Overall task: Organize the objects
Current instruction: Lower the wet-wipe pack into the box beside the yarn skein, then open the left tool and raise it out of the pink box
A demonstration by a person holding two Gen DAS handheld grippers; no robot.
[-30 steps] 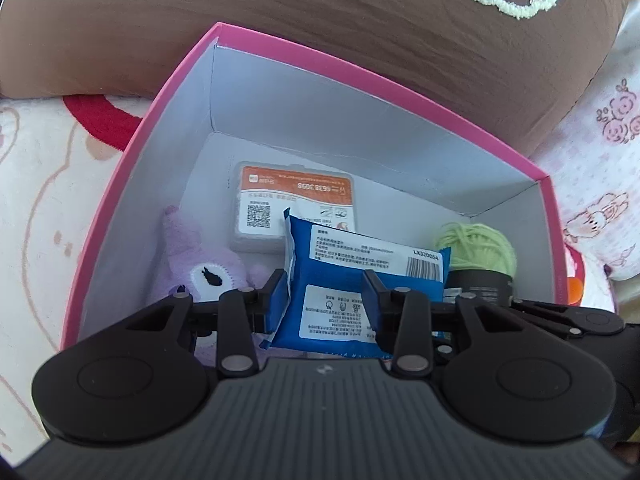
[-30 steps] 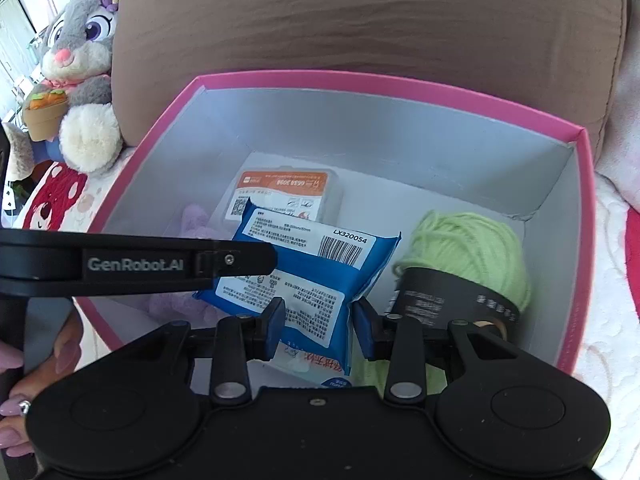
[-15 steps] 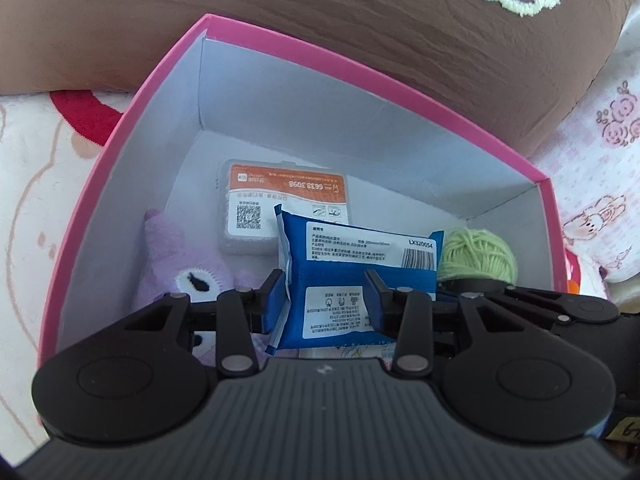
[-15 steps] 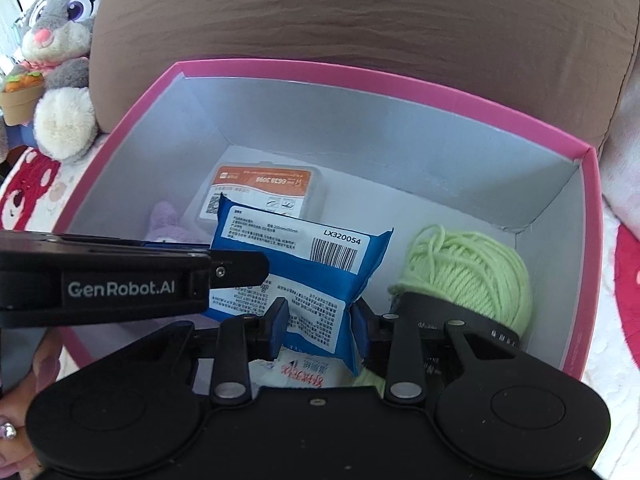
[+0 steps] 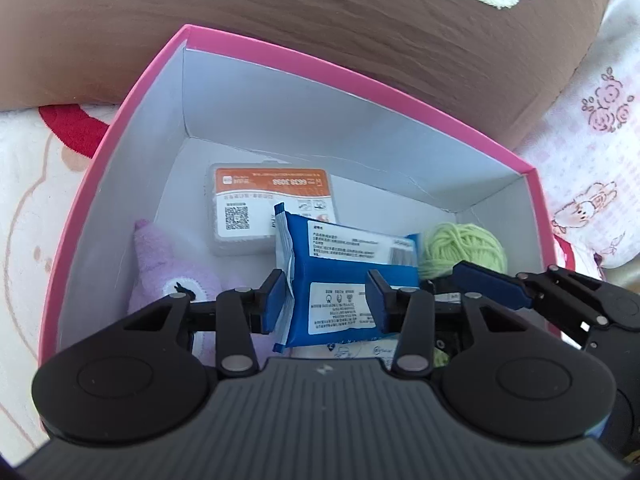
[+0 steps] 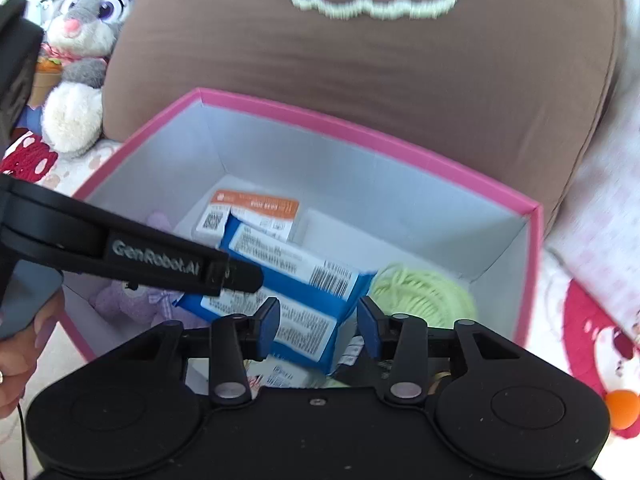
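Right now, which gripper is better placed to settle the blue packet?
Likely left: left gripper, jaws opening, straddles the blue packet; right gripper, also opening, frames only its corner, beside the yarn.

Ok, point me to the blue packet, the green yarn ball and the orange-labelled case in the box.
blue packet [image 5: 340, 268], left wrist view, on its blue upper wrapper.
green yarn ball [image 5: 464, 246], left wrist view, on its wound strands.
orange-labelled case [image 5: 272, 182], left wrist view, on the orange band.

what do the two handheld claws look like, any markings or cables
Both claws are matte black with blue pads on the fingers and silver pivot pins. The left claw carries white "GenRobot.AI" lettering; its body is ribbed grey. A thin dark cable hangs by the hand, which wears a ring.
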